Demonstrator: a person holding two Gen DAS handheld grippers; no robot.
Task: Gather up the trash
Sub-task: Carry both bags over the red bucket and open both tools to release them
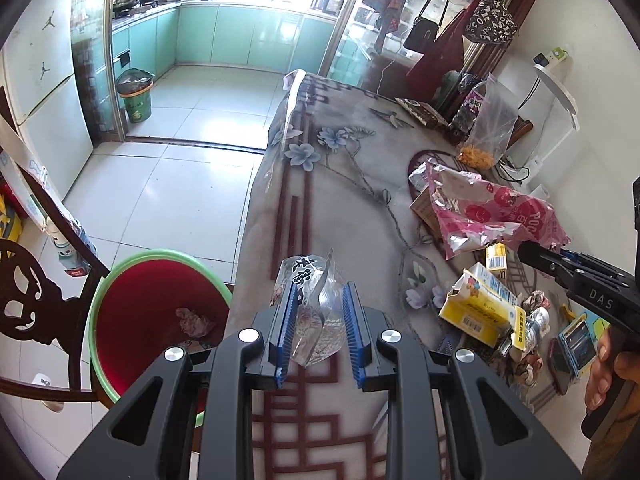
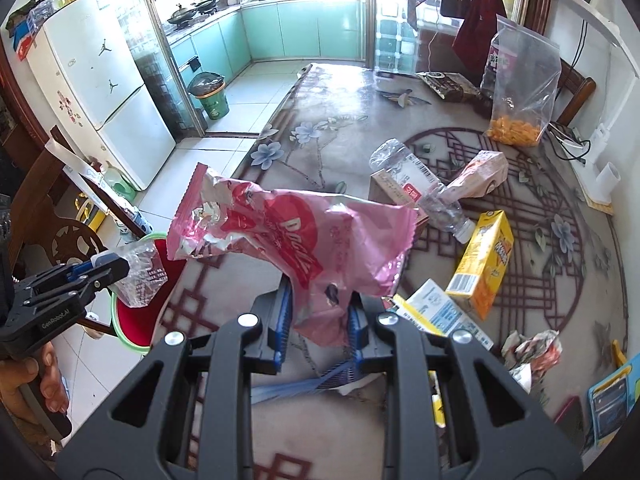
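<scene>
The red basin [image 1: 158, 312] with its green rim sits on the floor just off the counter's [image 1: 340, 168] edge, and both loads must end above it. The left hand-held gripper [image 1: 319, 316], clamped on a clear plastic wrapper [image 1: 316, 320], is nearest the basin, almost beside its rim. The right hand-held gripper [image 2: 318, 320], pinching a pink snack bag [image 2: 288, 236] whose length runs toward the basin, hangs farther in over the counter. Only the left view shows a crumpled scrap [image 1: 194, 322] in the basin.

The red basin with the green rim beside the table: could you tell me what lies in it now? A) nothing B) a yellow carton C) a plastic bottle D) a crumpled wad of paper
D: in the left wrist view a crumpled wad of paper lies on the bottom of the red basin; nothing else shows inside.
</scene>
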